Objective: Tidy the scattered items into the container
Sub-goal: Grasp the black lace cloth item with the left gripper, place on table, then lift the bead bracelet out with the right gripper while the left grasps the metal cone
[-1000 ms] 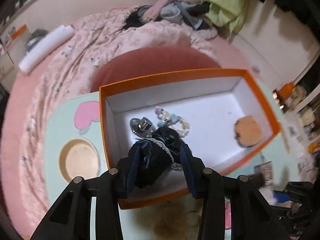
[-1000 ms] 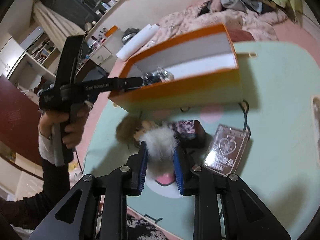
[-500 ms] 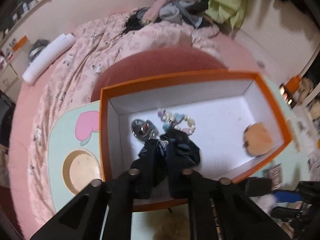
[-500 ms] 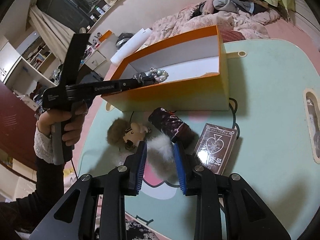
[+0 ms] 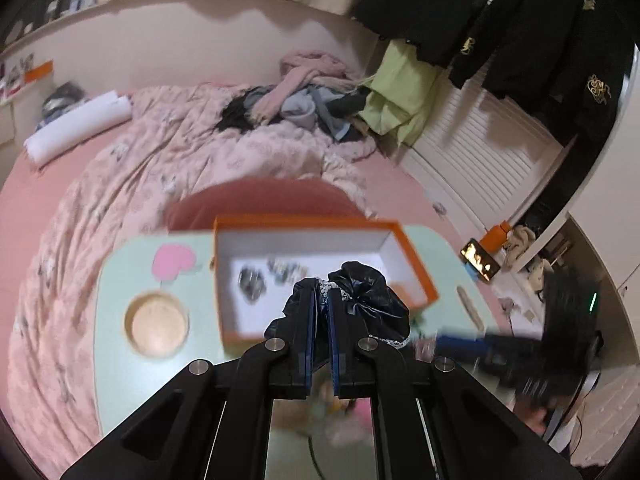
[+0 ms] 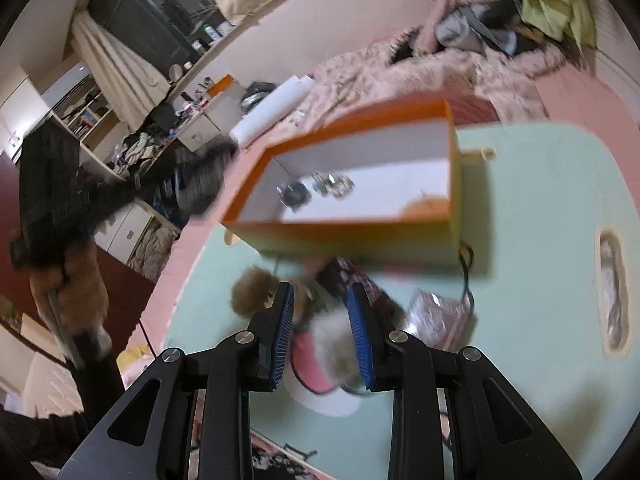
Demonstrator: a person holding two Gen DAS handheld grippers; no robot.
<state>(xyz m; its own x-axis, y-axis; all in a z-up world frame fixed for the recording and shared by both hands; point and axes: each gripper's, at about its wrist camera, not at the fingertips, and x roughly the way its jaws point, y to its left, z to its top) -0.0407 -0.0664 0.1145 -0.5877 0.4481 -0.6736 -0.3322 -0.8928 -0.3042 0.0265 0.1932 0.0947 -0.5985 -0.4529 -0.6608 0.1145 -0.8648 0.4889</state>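
Observation:
The orange box (image 5: pixel 320 224) stands on the mint table; it also shows in the right wrist view (image 6: pixel 360 236). Inside lie a silver item (image 5: pixel 251 280) and a bead bracelet (image 5: pixel 285 267). My left gripper (image 5: pixel 323 300) is shut on a black lace-trimmed scrunchie (image 5: pixel 362 300), held above the box's near edge. My right gripper (image 6: pixel 320 312) is open above the table, with a white fluffy pompom (image 6: pixel 334 342) between and below its fingers. A brown-haired doll (image 6: pixel 252 292), a dark patterned pouch (image 6: pixel 352 280) and a card deck (image 6: pixel 436 312) lie in front of the box.
A round wooden coaster (image 5: pixel 156 322) and a pink heart (image 5: pixel 174 262) sit on the table left of the box. A black cable (image 6: pixel 466 276) runs by the box. A bed with a pink quilt (image 5: pixel 180 152) lies beyond the table.
My left gripper has closed on the black scrunchie and lifted back from inside the box. My right gripper has opened wider and risen off the pompom. Both views are motion-blurred.

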